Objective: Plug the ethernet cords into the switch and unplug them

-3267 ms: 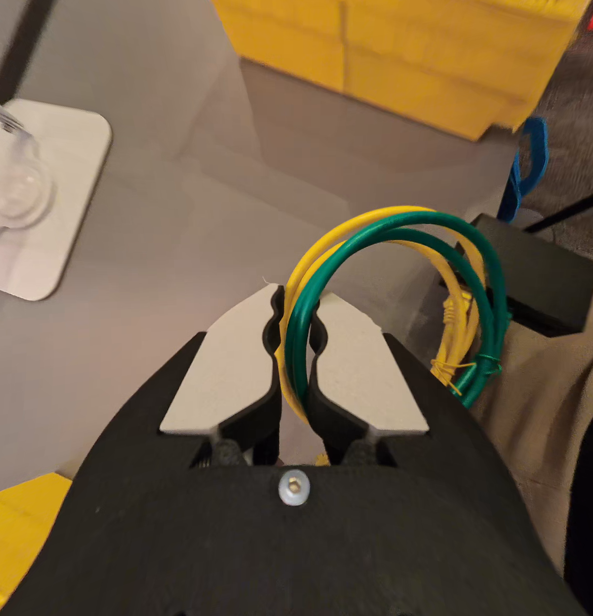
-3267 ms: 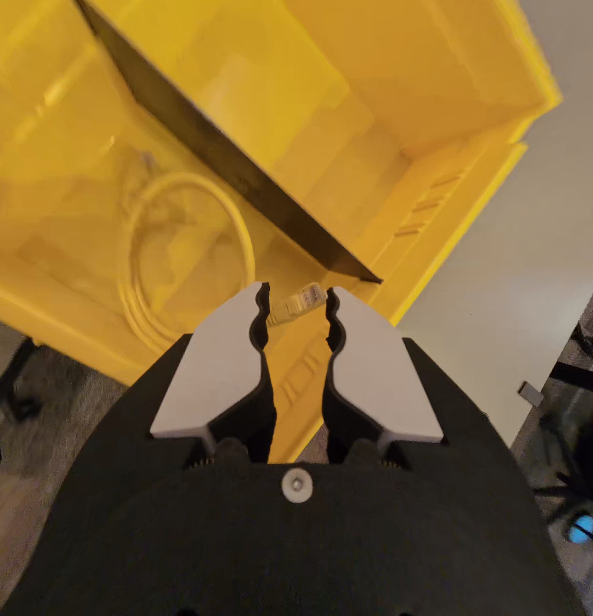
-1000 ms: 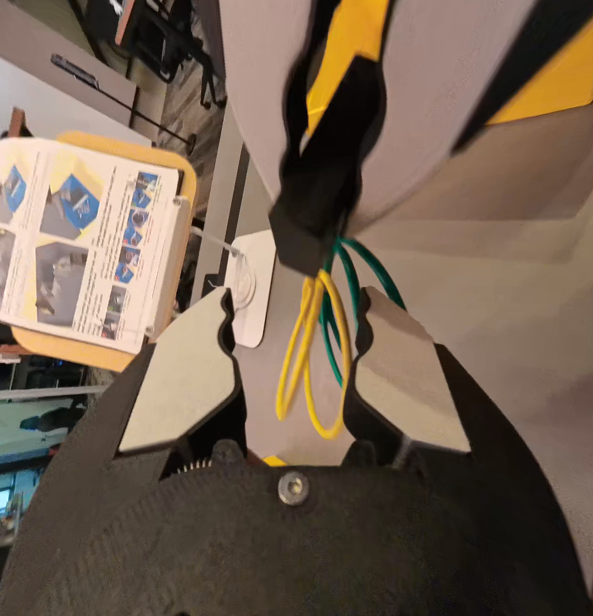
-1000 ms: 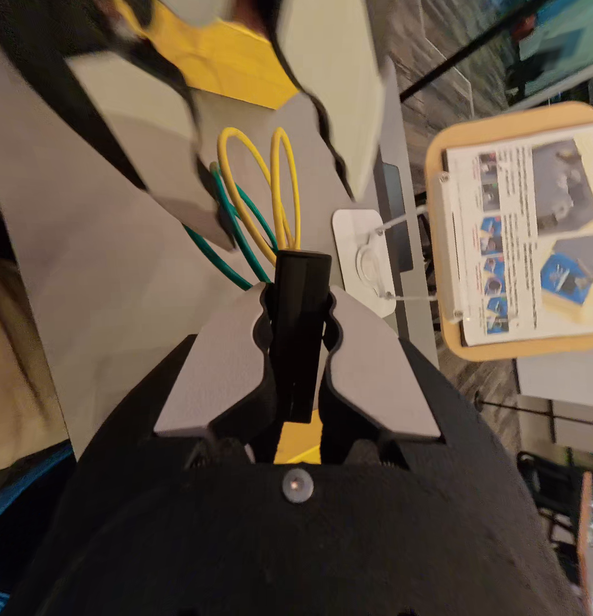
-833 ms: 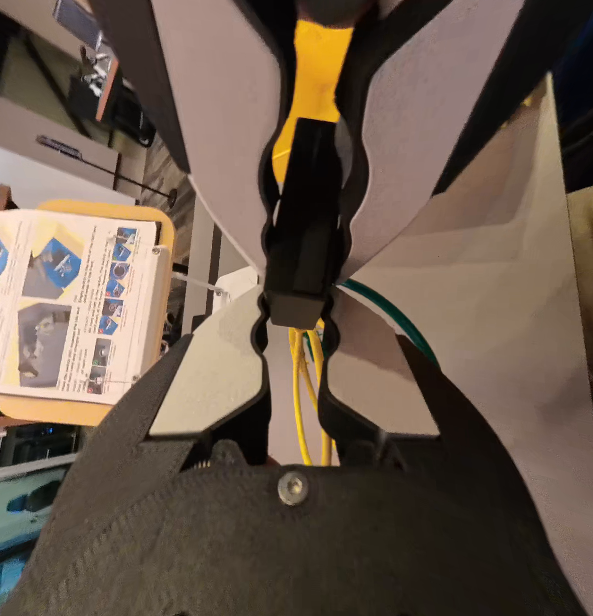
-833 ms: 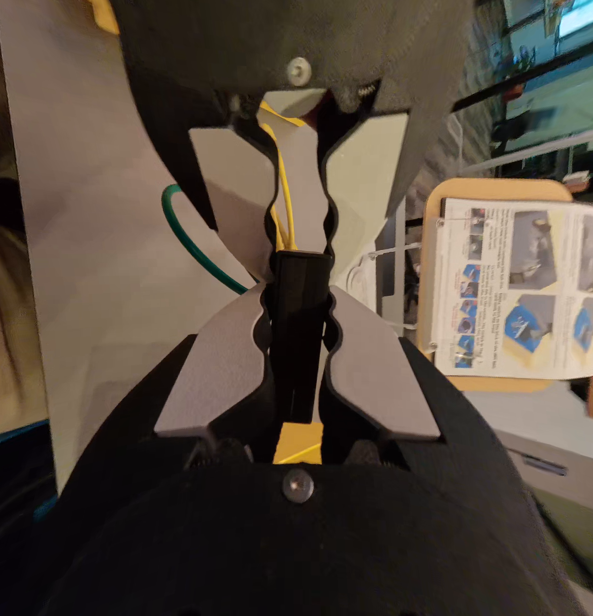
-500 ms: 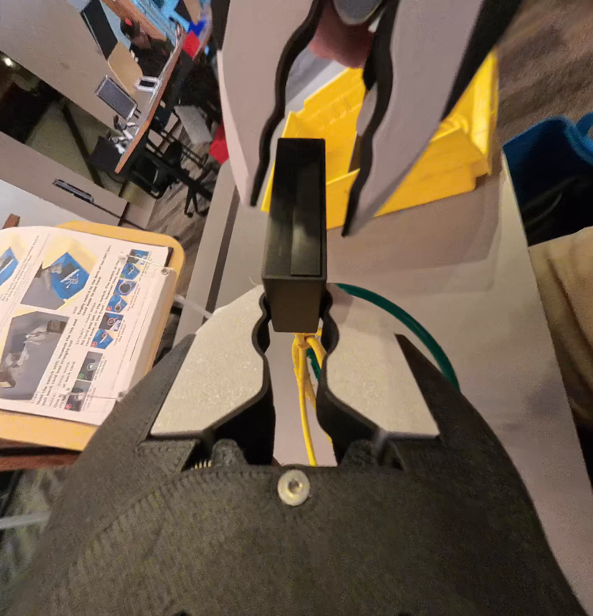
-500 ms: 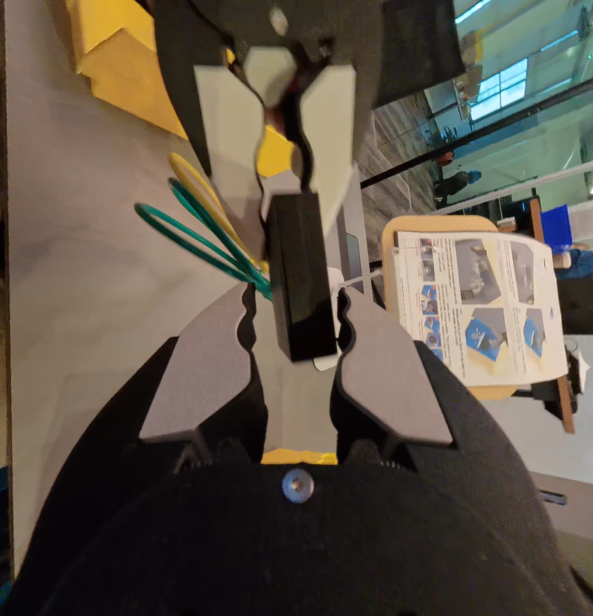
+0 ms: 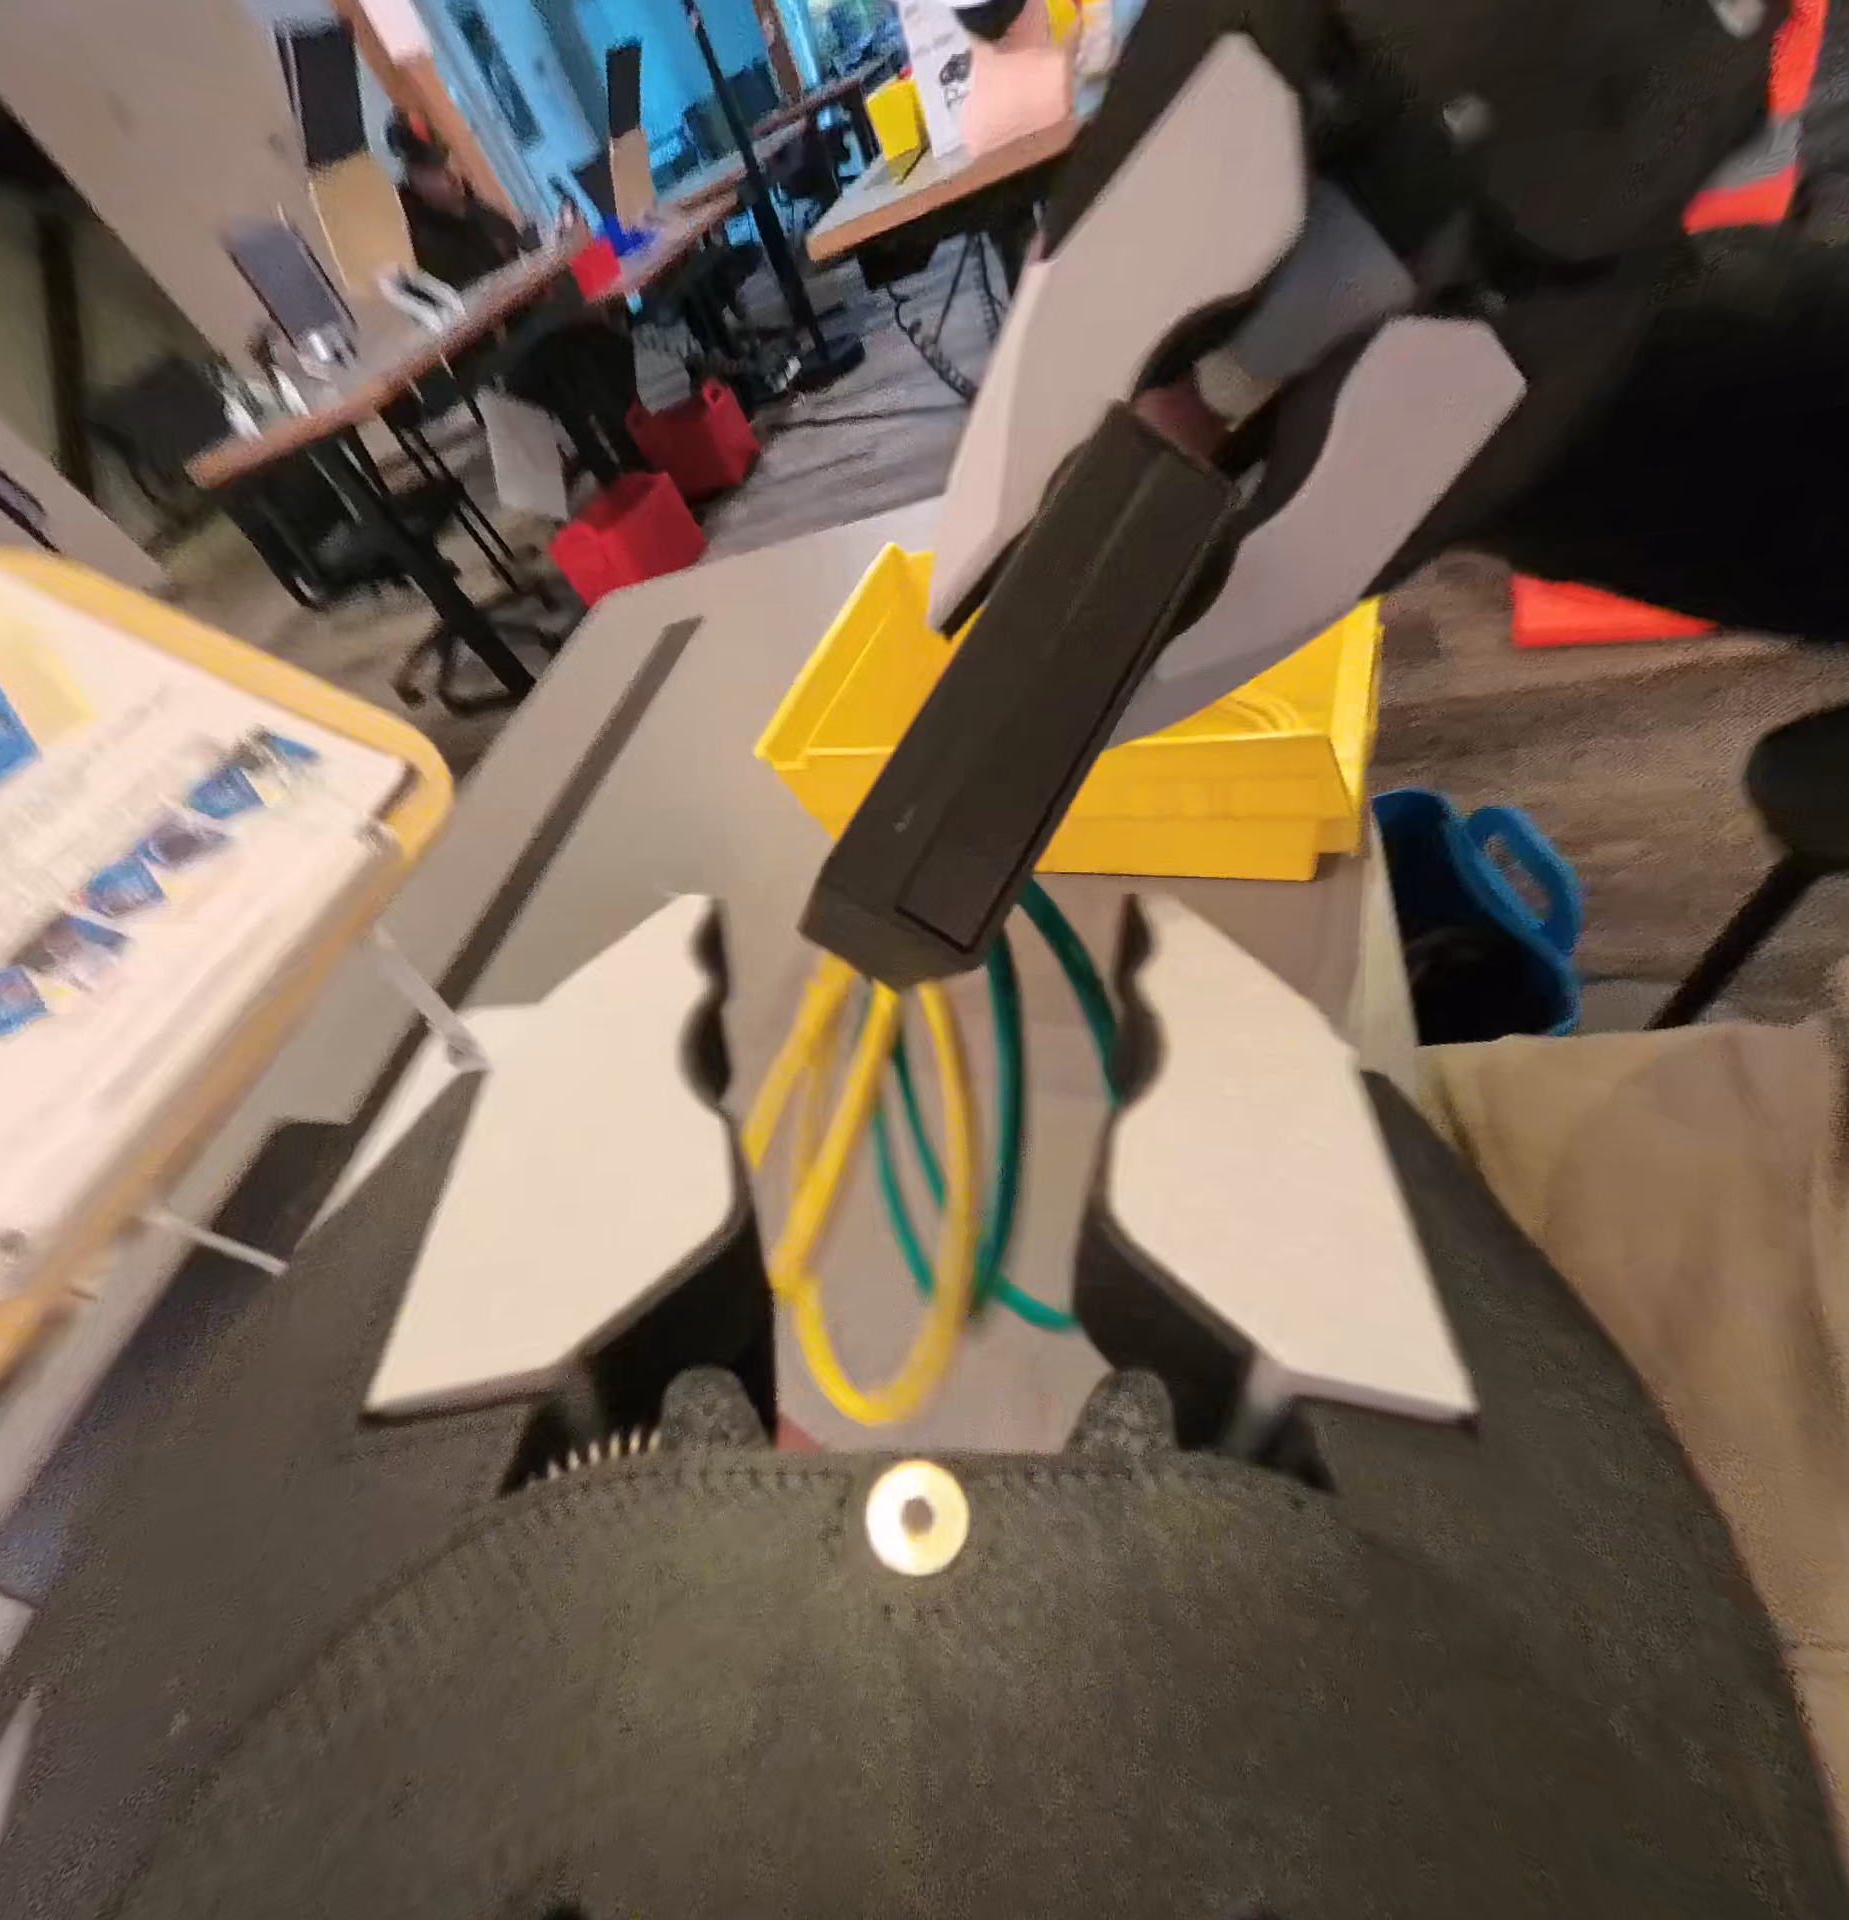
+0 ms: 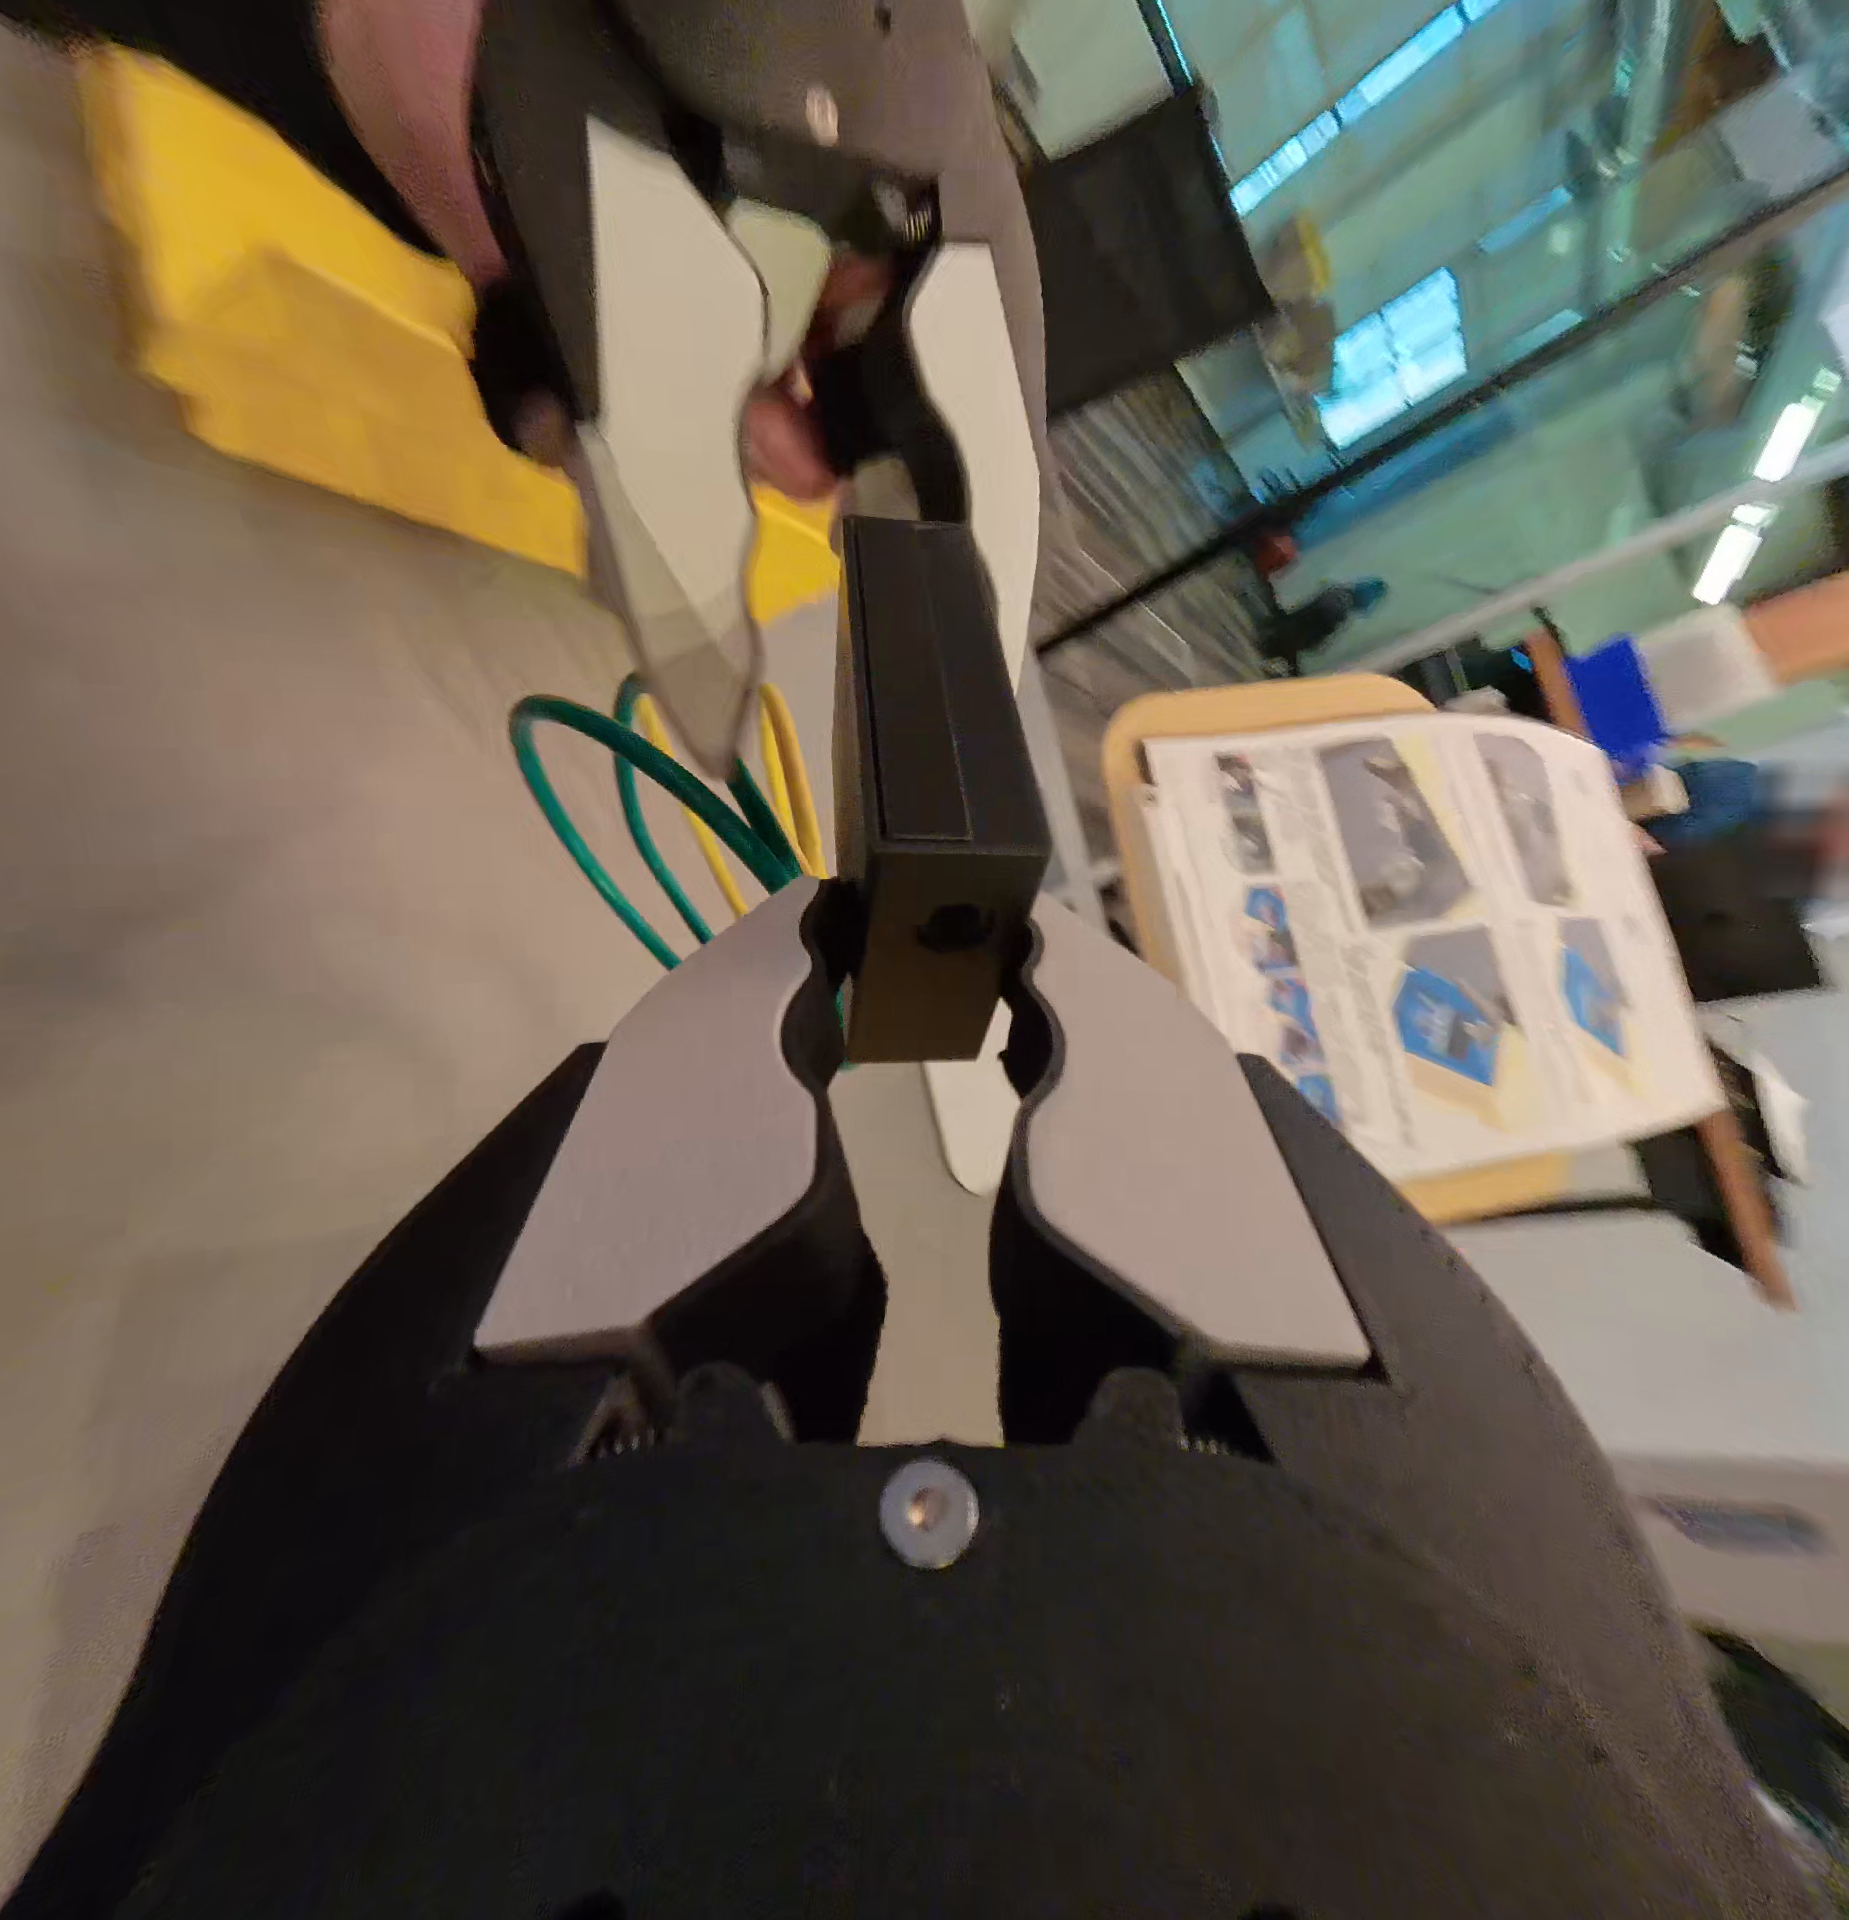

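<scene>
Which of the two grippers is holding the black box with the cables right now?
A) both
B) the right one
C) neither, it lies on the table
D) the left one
B: the right gripper pinches the end of the black switch, while the left gripper stands open around the dangling cords.

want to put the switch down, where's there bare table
Bare grey table lies open in the right wrist view, bordered by the yellow bin and the green cord loops. It is crowded around the switch and the paper stand.
</scene>
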Tool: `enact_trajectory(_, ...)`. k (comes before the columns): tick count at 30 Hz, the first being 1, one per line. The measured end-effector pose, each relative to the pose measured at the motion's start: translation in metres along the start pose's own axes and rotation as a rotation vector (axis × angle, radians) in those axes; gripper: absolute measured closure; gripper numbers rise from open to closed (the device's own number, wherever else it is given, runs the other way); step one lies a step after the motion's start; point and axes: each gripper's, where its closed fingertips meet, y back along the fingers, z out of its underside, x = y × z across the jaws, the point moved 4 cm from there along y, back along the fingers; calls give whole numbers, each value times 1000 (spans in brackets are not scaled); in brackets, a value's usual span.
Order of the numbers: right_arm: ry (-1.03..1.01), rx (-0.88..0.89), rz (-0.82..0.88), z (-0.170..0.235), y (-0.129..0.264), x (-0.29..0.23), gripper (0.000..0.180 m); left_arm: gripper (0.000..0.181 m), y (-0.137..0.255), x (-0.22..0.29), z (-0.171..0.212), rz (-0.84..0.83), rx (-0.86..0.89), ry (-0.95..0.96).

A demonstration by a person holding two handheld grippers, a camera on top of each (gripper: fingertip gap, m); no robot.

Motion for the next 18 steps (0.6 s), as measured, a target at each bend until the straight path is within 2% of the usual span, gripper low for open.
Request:
enact_trajectory(1,35,-55,52,3,-1,3,152,93,1,-3,2,14,-15,81)
enact_trajectory(3,124,-161,161,9,-4,7,152,76,4,-6,0,18,0,233)
enact_trajectory(5,212,-234,218,10,-9,5,152,74,4,-3,-7,27,66,385)
enact_trajectory(7,307,-265,268,9,-16,1,152,60,-4,4,-6,74,62,519)
enact_trajectory(9,364,-283,288,7,-22,-6,152,62,-11,7,-3,51,74,609)
enact_trajectory(13,427,-303,281,2,-33,-21,153,63,-22,5,7,-32,41,651)
enact_trajectory(14,423,-303,281,1,-35,-22,152,58,-25,7,11,-33,10,650)
enact_trajectory(16,426,-302,285,-1,-36,-24,152,69,-25,5,16,-77,4,632)
enact_trajectory(18,436,-316,286,-2,-38,-24,152,69,-26,4,19,-62,13,648)
